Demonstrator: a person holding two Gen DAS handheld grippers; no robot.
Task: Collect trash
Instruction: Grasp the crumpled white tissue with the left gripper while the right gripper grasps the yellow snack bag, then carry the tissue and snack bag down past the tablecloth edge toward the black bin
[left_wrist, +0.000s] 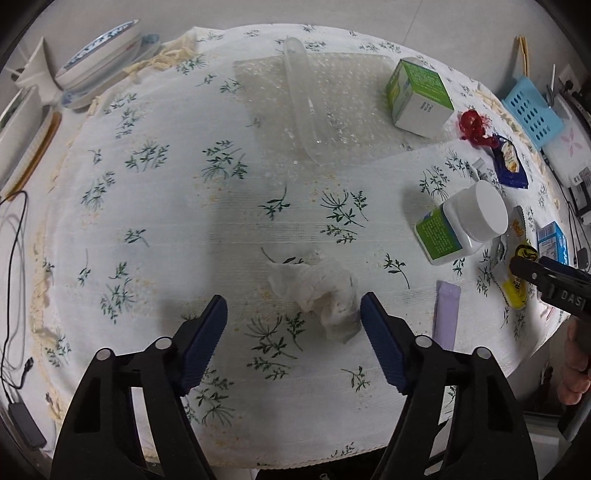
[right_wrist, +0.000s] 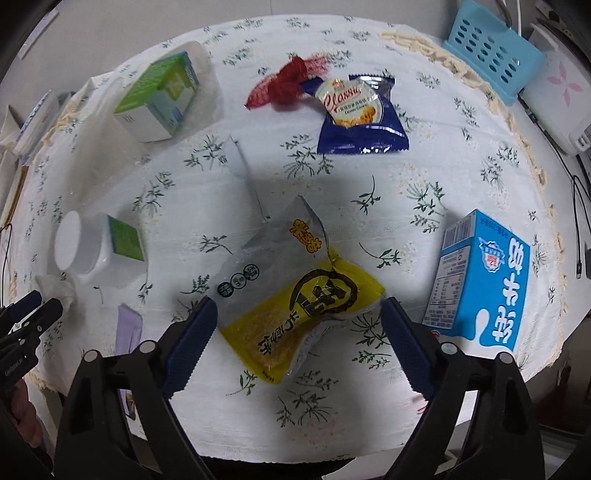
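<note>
My left gripper (left_wrist: 293, 306) is open over the floral tablecloth, its jaws either side of a crumpled white tissue (left_wrist: 321, 291) that lies between and just beyond the tips. My right gripper (right_wrist: 299, 308) is open, its jaws either side of a yellow and silver snack wrapper (right_wrist: 295, 299) lying flat. The right gripper also shows at the right edge of the left wrist view (left_wrist: 554, 280). Other trash lies about: a blue biscuit wrapper (right_wrist: 360, 118), a red net (right_wrist: 291, 79), a lilac sachet (left_wrist: 447, 314), a sheet of bubble wrap (left_wrist: 321, 99).
A white bottle with a green label (left_wrist: 461, 225) lies on its side. A green and white box (left_wrist: 419, 98) and a blue milk carton (right_wrist: 484, 280) stand on the table. A blue basket (right_wrist: 491, 48) sits at the far right edge; plates (left_wrist: 99, 59) at the far left.
</note>
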